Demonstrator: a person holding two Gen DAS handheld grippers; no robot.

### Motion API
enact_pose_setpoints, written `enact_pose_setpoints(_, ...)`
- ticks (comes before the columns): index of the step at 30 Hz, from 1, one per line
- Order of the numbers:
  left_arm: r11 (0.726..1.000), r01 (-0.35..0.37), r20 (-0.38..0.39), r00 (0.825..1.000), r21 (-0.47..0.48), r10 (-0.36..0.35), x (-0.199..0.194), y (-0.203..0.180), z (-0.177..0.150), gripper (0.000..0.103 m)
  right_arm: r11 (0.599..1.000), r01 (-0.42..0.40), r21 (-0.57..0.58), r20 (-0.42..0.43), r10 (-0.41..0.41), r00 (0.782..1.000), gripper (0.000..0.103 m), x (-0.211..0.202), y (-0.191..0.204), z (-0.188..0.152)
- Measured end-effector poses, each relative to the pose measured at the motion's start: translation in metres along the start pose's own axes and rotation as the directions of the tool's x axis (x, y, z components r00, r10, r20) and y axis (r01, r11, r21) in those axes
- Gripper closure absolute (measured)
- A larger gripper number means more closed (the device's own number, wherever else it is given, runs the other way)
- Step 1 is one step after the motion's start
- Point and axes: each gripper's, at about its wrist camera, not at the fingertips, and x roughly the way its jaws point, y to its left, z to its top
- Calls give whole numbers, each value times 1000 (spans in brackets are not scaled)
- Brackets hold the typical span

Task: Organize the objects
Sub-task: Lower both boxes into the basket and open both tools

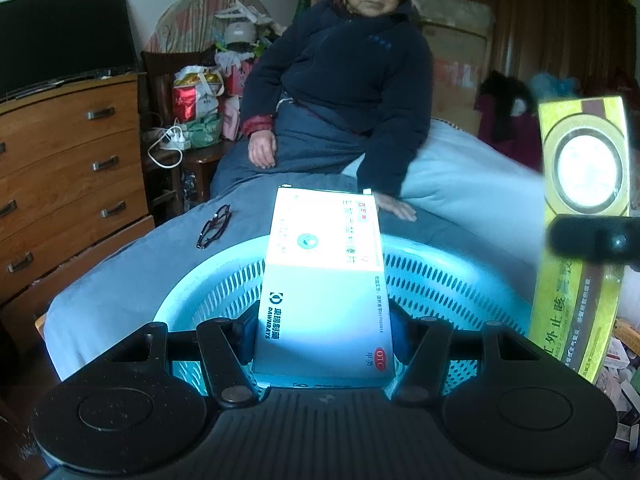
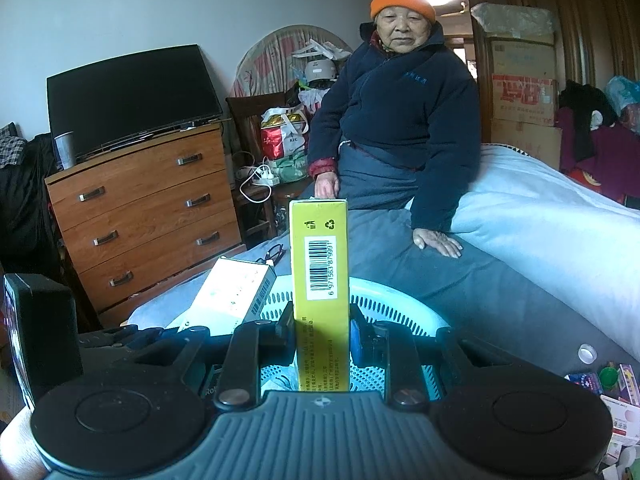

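Medicine cartons filled both of my views. My left hand-held gripper (image 1: 324,320) had its two fingers closed against the sides of a flat white-and-pale-blue cardboard medicine box (image 1: 322,280), printed with "DAWNRAYS" and a red OTC mark. I held that box lengthwise, pointing away from the camera, above the round light-blue slotted plastic basket (image 1: 448,280).

My right hand-held gripper (image 2: 322,328) was clamped on a tall, narrow yellow cardboard box (image 2: 320,256), gripped near its lower part. It stood upright with the barcode face toward the camera, and it too hung over the basket (image 2: 384,300). From the left wrist camera I saw the same yellow box (image 1: 580,240) at the right edge, showing a round window on its front. From the right wrist camera the white box (image 2: 234,292) sat tilted to the left of the yellow one, close by it but not touching.

The basket rested on a bed covered with a grey-blue quilt (image 1: 132,276). A pair of black-framed glasses (image 1: 214,226) lay folded on the quilt beyond the basket's left side. A person in an orange knit hat and dark padded jacket (image 2: 400,120) sat on the bed behind the basket, one hand flat on the quilt. Several small loose medicine boxes (image 2: 616,392) lay in a heap at lower right.
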Motion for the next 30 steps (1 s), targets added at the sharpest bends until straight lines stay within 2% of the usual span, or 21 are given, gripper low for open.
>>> enact_pose_setpoints(14,1000,-15,5,1000,3,15,0,3,1,41,1000,0,0,-8,0,1000,75,4,-1,-2)
enact_pose_setpoints(16,1000,-22,15,1000,2,22,-1,5,2,37,1000,4,-5,-1,-4,1000,65,4,2,-2)
enact_pose_setpoints(17,1000,-22,20,1000,2,22,-2,6,3,28,1000,5,-4,6,-5,1000,50,4,2,-1)
enact_pose_setpoints(18,1000,-25,27,999,3,25,-4,6,3,24,1000,8,-1,19,-8,1000,42,2,2,-1)
enact_pose_setpoints(22,1000,-15,47,999,-8,15,-10,6,8,23,1000,23,15,79,-24,997,42,-18,-8,-1)
enact_pose_setpoints(24,1000,17,81,997,-2,-17,-20,2,12,23,999,46,15,135,-48,990,41,-42,-20,-9)
enact_pose_setpoints(26,997,77,123,989,30,-80,-34,-9,16,23,992,116,43,179,-122,976,36,-74,-41,-29)
enact_pose_setpoints(27,991,117,143,982,64,-125,-42,-20,17,22,986,146,76,184,-158,970,34,-89,-54,-44)
enact_pose_setpoints(28,991,117,143,982,64,-125,-42,-20,17,21,979,171,108,180,-188,965,34,-101,-65,-57)
enact_pose_setpoints(29,983,157,155,973,98,-171,-49,-31,17,21,967,210,145,164,-233,959,34,-115,-80,-76)
enact_pose_setpoints(30,954,255,168,945,160,-280,-63,-59,17,21,952,253,174,144,-279,949,34,-127,-93,-95)
